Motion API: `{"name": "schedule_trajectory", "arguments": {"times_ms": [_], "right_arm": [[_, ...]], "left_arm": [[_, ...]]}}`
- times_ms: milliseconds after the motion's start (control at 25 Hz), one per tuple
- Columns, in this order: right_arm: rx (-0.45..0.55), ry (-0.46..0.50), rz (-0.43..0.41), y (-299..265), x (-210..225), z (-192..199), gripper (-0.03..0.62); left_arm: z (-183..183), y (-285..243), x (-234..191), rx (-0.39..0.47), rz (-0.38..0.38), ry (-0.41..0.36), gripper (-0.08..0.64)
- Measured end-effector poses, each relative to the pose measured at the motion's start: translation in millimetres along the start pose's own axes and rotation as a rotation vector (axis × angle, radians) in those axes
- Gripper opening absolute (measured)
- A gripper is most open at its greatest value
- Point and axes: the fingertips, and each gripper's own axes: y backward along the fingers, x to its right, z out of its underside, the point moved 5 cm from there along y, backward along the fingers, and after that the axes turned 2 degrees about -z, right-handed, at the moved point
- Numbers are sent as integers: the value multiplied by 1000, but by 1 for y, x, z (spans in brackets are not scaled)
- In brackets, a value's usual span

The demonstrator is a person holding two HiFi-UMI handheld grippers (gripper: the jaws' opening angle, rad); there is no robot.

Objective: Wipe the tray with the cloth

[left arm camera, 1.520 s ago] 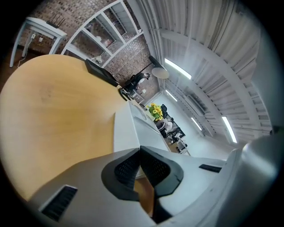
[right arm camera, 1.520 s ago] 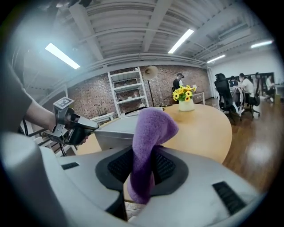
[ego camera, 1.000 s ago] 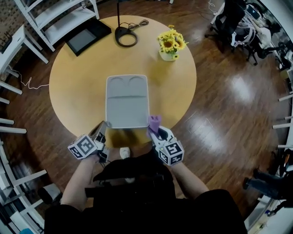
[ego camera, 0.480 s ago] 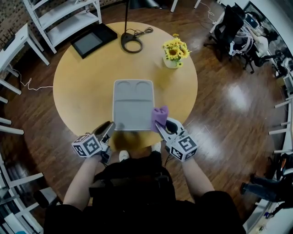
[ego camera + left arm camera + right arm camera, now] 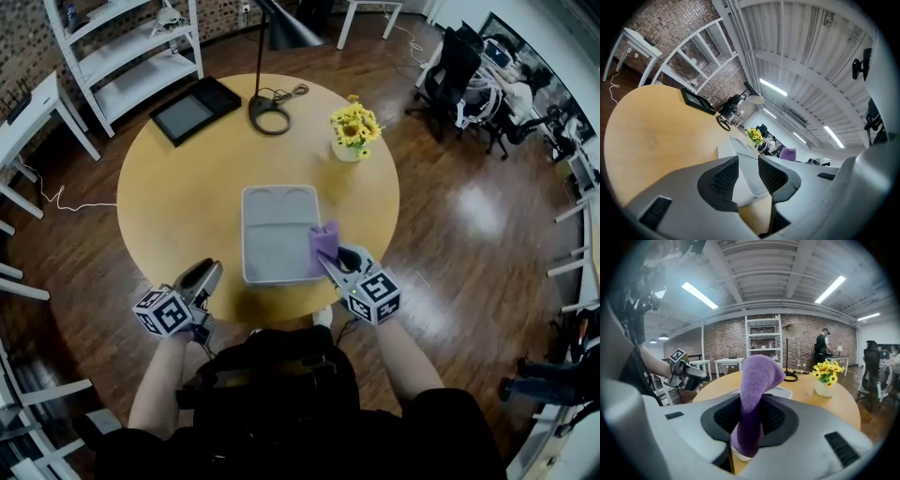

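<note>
tray (image 5: 277,225): grey, flat; cloth (image 5: 324,242): purple, upright, at tray's right rim

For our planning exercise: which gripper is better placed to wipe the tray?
The right gripper: shut on the purple cloth at the tray's right edge. The left gripper, jaws just opening, holds nothing, beside the tray.

Cloth (image 5: 324,241) is covering right edge of tray (image 5: 272,234). Left gripper (image 5: 746,169) is blocking tray's near end in own view. Lamp (image 5: 284,33) is running off top.

Round wooden table (image 5: 178,187), potted sunflowers (image 5: 353,127), black lamp (image 5: 269,113), dark flat panel (image 5: 195,110), white shelving (image 5: 131,56)
</note>
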Motion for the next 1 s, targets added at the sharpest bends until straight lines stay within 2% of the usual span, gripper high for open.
{"name": "schedule_trajectory", "arguments": {"times_ms": [120,240,360,520,600,720,840,1000], "right_arm": [[2,-45,86,12,10,16,97],[67,-50,95,29,-17,29,97],[109,-54,-14,21,-63,30,97],[53,1,-206,-20,-128,35,97],[32,21,-238,-47,-156,38,97],[-38,89,-135,-84,-171,62,97],[-57,78,10,-91,-158,76,95],[-53,103,94,-79,-141,82,92]], "left_arm": [[9,3,-5,-8,0,28,124],[21,3,-6,-32,-5,75,124],[22,10,-11,-20,-25,133,124],[32,30,-24,-42,-63,159,126],[31,41,-25,-34,-90,155,124],[33,56,-22,-14,-110,161,124],[35,67,-15,-1,-130,139,124],[38,77,-8,27,-143,154,124]]}}
